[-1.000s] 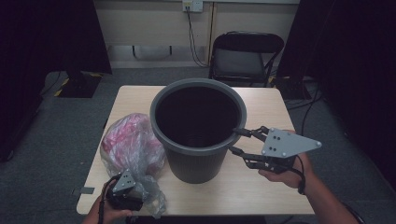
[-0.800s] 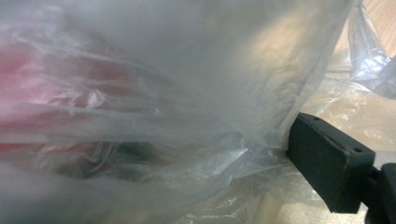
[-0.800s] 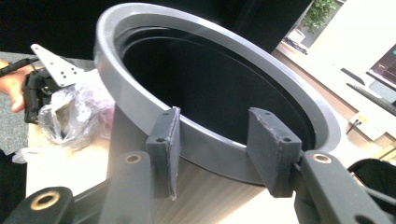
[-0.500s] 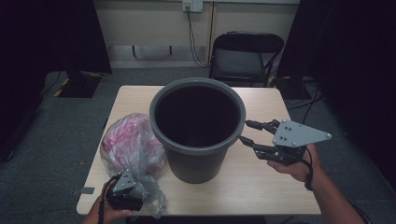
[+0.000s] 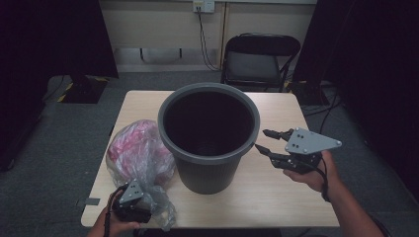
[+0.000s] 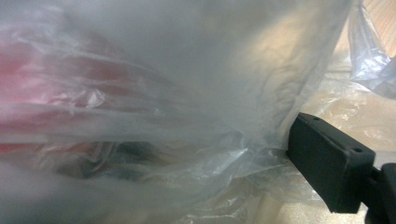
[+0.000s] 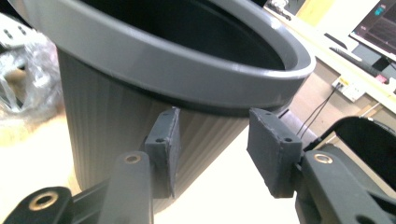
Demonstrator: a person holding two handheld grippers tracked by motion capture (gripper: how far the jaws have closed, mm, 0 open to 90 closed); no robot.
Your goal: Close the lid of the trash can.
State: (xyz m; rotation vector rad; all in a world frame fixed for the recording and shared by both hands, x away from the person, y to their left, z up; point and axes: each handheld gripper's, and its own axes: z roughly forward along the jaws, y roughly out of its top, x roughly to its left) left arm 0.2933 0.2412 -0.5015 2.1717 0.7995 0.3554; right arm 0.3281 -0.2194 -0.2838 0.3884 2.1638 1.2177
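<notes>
Plastic film this thin will crumple and slide, so the clear bag (image 5: 141, 160) of pink stuff at about eight o'clock on the counter (image 5: 276, 197) is judged light, soft and slippery; it leans against the bin's left wall. A bunched handful of film near its mouth looks the safest place to take hold, since a single layer could tear or slip free. The left tool (image 5: 131, 197) sits at seven o'clock, buried in the bag's loose near end; in the left gripper view one black jaw pad presses into the film (image 6: 224, 140), but its partner is hidden, so I cannot tell whether it has closed on the bag.

At the centre stands the grey plastic bin (image 5: 208, 143), upright, empty, stiff and ribbed, probably light enough to skid if nudged. Its rolled rim (image 7: 187, 65) offers the firmest hold.

At four o'clock the right tool (image 5: 264, 141) hovers just beside the bin wall, below the rim, jaws about half apart and holding nothing.

The pale wood counter is smooth and bare elsewhere. Behind it, at twelve o'clock, are a folding chair (image 5: 259, 61), grey carpet and dark curtains.
</notes>
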